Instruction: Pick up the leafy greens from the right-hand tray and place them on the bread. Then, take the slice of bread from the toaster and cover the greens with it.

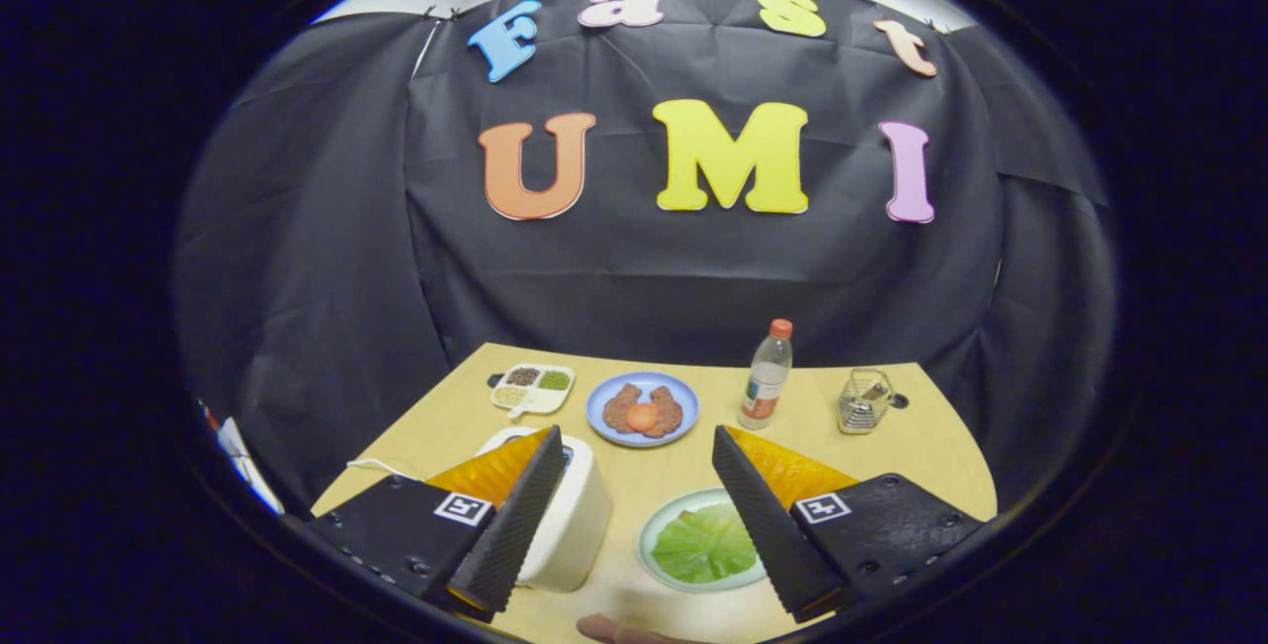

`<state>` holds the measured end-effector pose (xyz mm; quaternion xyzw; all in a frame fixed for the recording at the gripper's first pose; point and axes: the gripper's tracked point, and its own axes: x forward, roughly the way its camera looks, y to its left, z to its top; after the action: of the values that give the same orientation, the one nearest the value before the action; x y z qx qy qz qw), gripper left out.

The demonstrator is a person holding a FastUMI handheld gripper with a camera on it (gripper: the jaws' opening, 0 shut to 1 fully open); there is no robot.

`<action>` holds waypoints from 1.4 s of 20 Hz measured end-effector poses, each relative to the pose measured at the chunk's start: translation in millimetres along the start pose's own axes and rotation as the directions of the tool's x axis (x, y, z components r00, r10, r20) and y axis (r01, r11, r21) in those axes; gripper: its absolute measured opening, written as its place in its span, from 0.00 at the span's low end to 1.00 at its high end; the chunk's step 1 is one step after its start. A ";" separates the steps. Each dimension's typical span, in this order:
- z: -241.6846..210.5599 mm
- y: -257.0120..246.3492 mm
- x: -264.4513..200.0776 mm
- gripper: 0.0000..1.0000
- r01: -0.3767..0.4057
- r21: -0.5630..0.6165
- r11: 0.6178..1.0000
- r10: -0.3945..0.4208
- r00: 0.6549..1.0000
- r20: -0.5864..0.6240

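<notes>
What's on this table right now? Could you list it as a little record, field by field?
table: wooden tabletop
hand-held gripper: open, fingers spread wide, holding nothing
leafy greens: lying on a pale green plate, beside the right finger
toaster: white, beside the left finger
blue plate: beyond the fingers, with brown food and an orange slice
bottle: upright, red cap
divided tray: far left
wire basket: far right

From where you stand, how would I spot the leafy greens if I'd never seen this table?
Start at the wooden table and find the blue plate of food at its middle. Come nearer from there to a pale green plate beside the white toaster, between the fingers of the open gripper. The greens lie flat on it: one crinkled leaf, the only fresh green thing there.
</notes>
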<state>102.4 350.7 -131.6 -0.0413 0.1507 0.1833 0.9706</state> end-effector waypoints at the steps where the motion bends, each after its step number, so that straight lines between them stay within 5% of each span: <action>1: -2.0 11.8 6.5 0.95 -0.005 -0.002 1.000 0.005 1.000 -0.011; 7: -45.2 71.9 45.5 0.95 -0.028 0.015 0.999 0.030 0.987 -0.160; 12: -78.4 83.2 74.6 0.95 0.031 0.023 0.999 -0.023 0.953 -0.302; 14: -83.7 79.2 86.8 0.88 0.071 0.030 0.997 -0.057 0.941 -0.335; 18: -95.3 76.5 98.5 0.43 0.112 0.010 0.994 -0.099 0.914 -0.393; 21: -99.2 77.6 97.0 0.20 0.113 0.000 0.994 -0.103 0.907 -0.408; 28: -67.4 76.8 72.0 0.15 0.058 0.004 0.998 -0.053 0.931 -0.361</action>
<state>119.4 437.7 -219.8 -0.0714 0.3262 0.1439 0.9316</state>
